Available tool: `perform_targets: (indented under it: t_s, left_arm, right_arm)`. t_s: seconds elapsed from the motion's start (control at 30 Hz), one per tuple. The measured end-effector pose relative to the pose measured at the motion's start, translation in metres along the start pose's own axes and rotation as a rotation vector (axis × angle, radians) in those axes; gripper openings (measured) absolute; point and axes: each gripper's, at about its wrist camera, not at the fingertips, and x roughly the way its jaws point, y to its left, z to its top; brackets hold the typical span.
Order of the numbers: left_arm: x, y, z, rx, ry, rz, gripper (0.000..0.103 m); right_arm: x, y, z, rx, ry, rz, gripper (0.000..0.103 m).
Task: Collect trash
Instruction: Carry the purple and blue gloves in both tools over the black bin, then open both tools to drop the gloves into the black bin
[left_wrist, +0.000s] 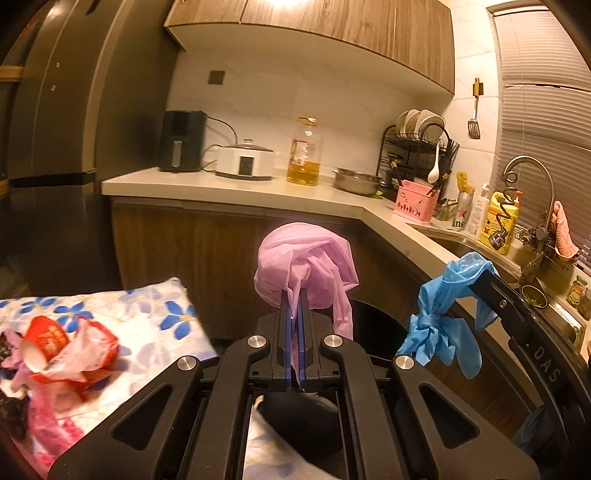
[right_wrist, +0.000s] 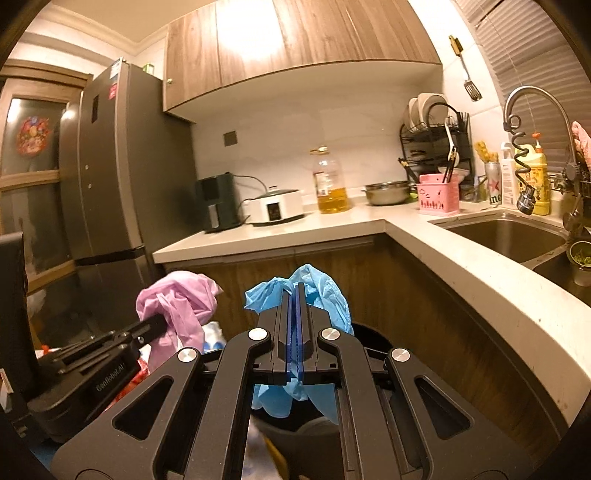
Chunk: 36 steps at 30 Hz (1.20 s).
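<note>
Two loads: left gripper (left_wrist: 294, 306) fingers clamped on a crumpled pink plastic bag (left_wrist: 306, 266); right gripper (right_wrist: 295, 299) fingers clamped on a knotted blue plastic bag (right_wrist: 317, 291).
Place: both bags aloft above the round black bin (right_wrist: 369, 334).
Risk: thin film may slip early, landing outside the bin.
Leftover: red paper cup (left_wrist: 42, 341) on the flowered cloth (left_wrist: 147, 314) could be forgotten.

Both tools are matte black. The left gripper (left_wrist: 295, 295) has two narrow fingers (left_wrist: 284, 332) with blue inner pads, angular cut-out linkage arms and round silver pivot screws. The right gripper (right_wrist: 295, 291) is built alike; white lettering marks both housings.
</note>
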Motion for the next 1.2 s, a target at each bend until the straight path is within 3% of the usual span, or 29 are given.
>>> perform_targets:
  t_s: [0.4,1.0,1.07,1.13,1.2]
  left_arm:
    - [0.041,-0.018,0.001,0.024,0.022,-0.029,0.002]
    - [0.066,-0.024,-0.003,0.054,0.051,-0.084,0.003]
    - [0.067,-0.024,-0.004,0.06,0.051,-0.082,0.009]
    - [0.068,-0.02,-0.005,0.05,0.055,-0.076,0.032]
    - [0.068,-0.014,-0.006,0.024,0.053,-0.071,0.041]
  right_arm:
    - [0.037,-0.02,0.005,0.014,0.028,-0.022,0.002]
    - [0.068,-0.028,0.002,0.016,0.073,-0.004,0.003]
    - [0.072,-0.029,0.001,0.014,0.087,-0.005,0.014]
    - [0.074,-0.03,0.0,0.014,0.097,-0.011,0.025]
    - [0.076,-0.032,-0.001,0.017,0.104,-0.02,0.035]
